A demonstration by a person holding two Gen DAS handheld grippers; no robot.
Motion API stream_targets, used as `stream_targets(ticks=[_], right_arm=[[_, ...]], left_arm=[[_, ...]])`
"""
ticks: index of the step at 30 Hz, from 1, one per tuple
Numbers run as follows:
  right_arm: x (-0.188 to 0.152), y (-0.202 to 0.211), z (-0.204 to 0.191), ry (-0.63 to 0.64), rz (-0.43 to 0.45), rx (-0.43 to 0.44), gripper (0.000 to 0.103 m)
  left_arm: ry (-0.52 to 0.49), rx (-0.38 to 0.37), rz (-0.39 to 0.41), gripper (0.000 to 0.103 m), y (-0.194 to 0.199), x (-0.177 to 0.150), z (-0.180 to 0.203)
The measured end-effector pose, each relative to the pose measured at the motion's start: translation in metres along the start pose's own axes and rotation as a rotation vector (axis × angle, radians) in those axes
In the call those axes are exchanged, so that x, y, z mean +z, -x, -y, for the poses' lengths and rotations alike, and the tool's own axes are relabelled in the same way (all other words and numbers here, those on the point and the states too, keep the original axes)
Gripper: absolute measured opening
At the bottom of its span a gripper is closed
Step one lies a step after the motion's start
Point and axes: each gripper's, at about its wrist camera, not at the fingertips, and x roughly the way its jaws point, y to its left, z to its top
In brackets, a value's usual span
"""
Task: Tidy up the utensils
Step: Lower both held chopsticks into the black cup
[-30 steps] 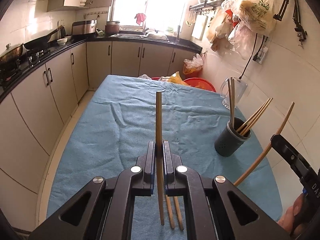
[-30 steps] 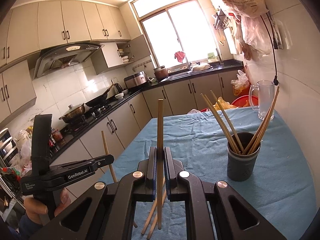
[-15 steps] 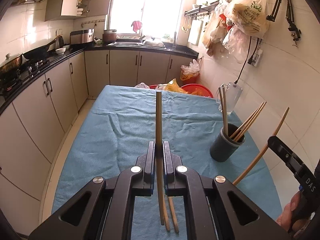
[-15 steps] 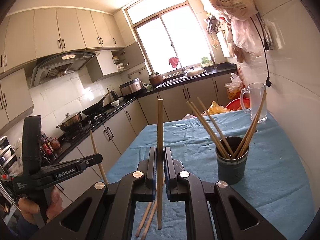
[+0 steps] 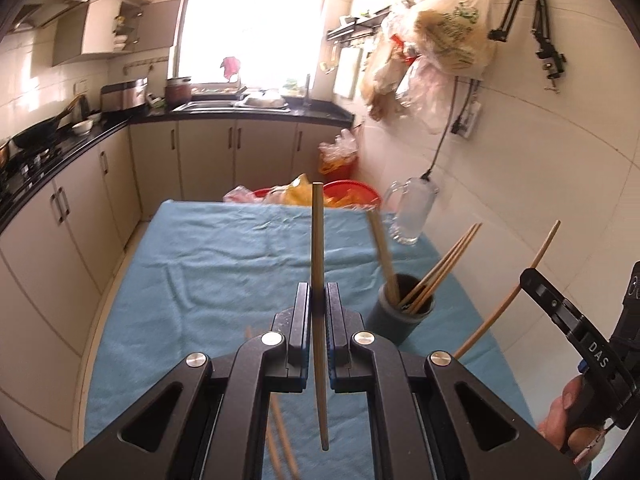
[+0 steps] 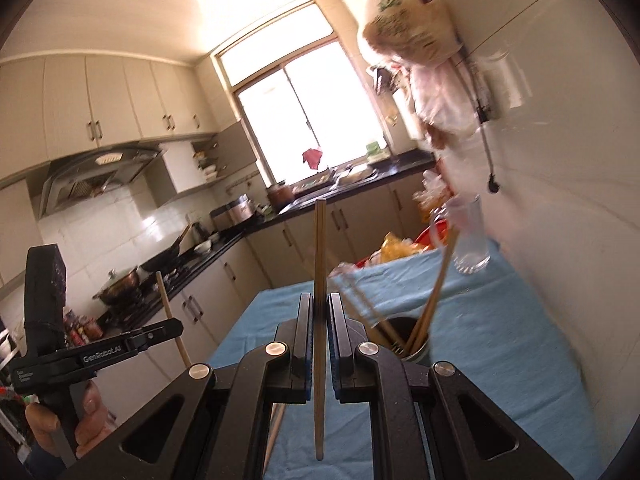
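Note:
My left gripper [image 5: 319,300] is shut on a wooden chopstick [image 5: 317,240] held upright above the blue-clothed table [image 5: 208,264]. My right gripper [image 6: 319,308] is shut on another wooden chopstick [image 6: 320,256], also upright. A dark grey utensil cup [image 5: 400,314] with several chopsticks stands ahead and right of the left gripper; in the right wrist view the cup [image 6: 416,350] is just right of my fingers. Loose chopsticks [image 5: 280,448] lie on the cloth under the left gripper. The right gripper [image 5: 568,328] also shows at the left view's right edge, the left gripper [image 6: 120,350] at the right view's left edge.
A clear glass mug [image 5: 412,212] stands at the table's far right by the tiled wall. Red basins and plastic bags [image 5: 344,196] sit beyond the far edge. Cabinets and a stove [image 5: 36,152] run along the left. Bags [image 5: 440,52] hang on the right wall.
Both grippers have lifted and tilted upward and drawn nearer the cup, each still holding its chopstick. The right wrist view is now motion-blurred.

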Motion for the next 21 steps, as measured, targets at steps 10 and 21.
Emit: stream_targets(ticks=[10,21], right_arm=[[0.046,0.015,0.03,-0.044,0.129,-0.062,0.007],[0.071,-0.015,0.055,-0.08,0.168,-0.112,0.007]], left_arm=[[-0.028,-0.077,0.094,0.006,-0.008,0.06,0.051],[-0.015,-0.134,0.171,0.006,-0.05,0.102,0.094]])
